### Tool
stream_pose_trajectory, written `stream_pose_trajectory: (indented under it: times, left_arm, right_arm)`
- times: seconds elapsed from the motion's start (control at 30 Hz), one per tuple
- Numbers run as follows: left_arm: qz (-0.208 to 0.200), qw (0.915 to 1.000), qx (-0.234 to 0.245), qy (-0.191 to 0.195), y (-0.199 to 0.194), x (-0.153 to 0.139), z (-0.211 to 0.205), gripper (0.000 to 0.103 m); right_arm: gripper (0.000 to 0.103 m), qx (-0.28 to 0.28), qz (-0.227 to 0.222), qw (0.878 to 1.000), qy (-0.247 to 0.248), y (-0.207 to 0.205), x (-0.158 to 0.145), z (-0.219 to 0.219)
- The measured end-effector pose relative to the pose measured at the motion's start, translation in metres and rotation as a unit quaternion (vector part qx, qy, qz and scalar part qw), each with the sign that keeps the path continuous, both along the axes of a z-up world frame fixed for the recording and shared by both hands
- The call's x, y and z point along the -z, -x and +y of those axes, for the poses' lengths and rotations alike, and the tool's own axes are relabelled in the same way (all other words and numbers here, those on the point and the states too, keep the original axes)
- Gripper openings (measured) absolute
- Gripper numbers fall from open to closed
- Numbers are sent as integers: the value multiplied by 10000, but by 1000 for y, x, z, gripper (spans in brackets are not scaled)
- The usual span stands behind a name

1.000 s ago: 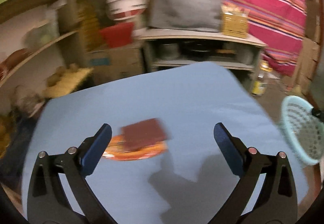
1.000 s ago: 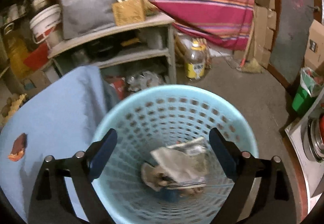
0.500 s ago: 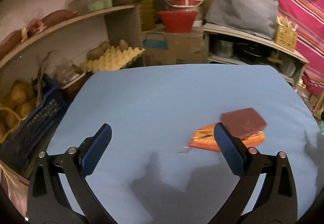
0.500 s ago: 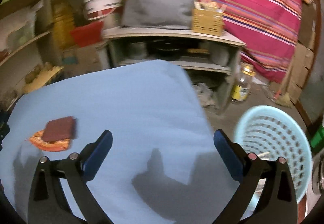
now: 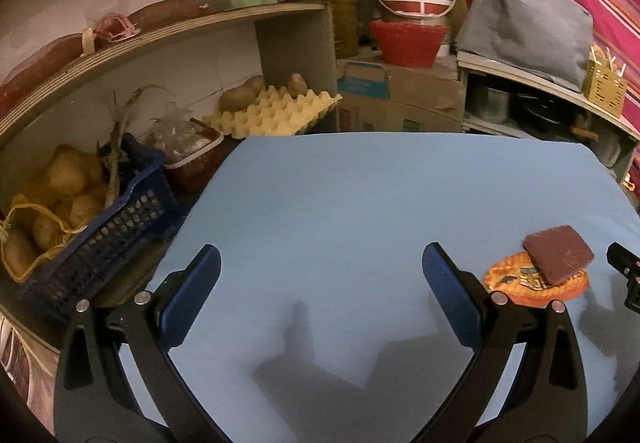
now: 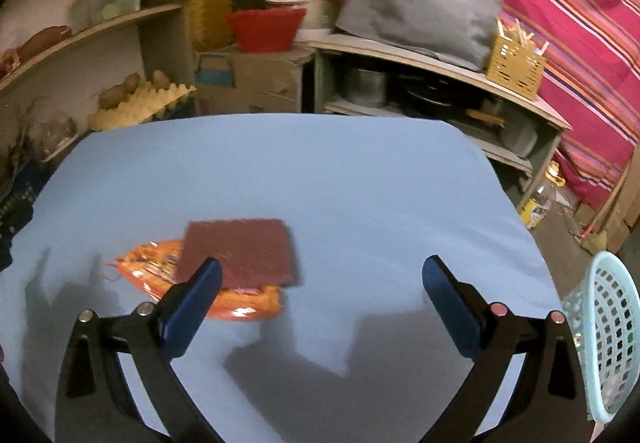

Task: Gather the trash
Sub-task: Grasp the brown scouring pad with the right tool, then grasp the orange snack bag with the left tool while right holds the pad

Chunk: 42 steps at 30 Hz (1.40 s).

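Blue-covered table (image 6: 360,183), on it an orange wrapper (image 6: 240,303) under a maroon pad (image 6: 244,251).

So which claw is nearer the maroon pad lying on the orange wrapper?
Right. The right claw has one finger just before the maroon pad; the left claw faces bare cloth, pad off to its right.

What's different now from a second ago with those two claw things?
The right gripper swung away from the blue basket to the table, over the brown pad and orange wrapper. The left gripper swung left, away from them. Both stay open and empty; the trash hasn't moved.
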<state>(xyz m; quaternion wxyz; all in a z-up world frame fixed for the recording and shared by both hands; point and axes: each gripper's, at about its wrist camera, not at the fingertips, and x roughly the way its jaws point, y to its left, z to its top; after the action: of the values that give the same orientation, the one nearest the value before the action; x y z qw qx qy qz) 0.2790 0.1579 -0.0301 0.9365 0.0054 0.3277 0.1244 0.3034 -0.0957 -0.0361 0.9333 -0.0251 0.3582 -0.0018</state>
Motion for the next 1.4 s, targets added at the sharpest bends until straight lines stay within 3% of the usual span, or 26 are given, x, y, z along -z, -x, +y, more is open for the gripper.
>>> stream_pose_trajectory:
  times: [0.1,0.33,0.6,0.73,0.8,0.87,1.07,1.2,1.4]
  left_arm:
    - [-41,9999,-124,88,-2,-1,9,98]
    - [47,9964,-418,733,-2,6,28,98]
    - [43,9980,-390,497,-3,9,21,98]
    - [40,9986,-314,428,-6,8,10,98]
    - [73,9984,-248,494,-9,8,3,98]
    - [106,9982,-176,565,-12,8,-6,98]
    - [258,9978,312,533,-21,13,-49,98]
    - [418,9952,589,664,-26,19,-76,98]
    - [704,9885,1057,826,-36,32,-128,98]
  right_arm:
    - [98,-38,62,9999,-84,-3,1,14]
    - [98,-192,467,9987,24,-24,26,40]
    - [98,-186,732,9971,83,-39,45,47]
    - [97,-261,582,9980,0,-39,41,45]
    - [83,-340,518,9981,-4,-38,39,43]
    - [82,-402,553,9976,-72,-38,38,40]
    - [81,-315,398,9983,-295,-31,25,12]
    - [81,-18,209,9986,-494,-23,5,-29]
    - [81,421,254,9967,-647,-15,1,-90]
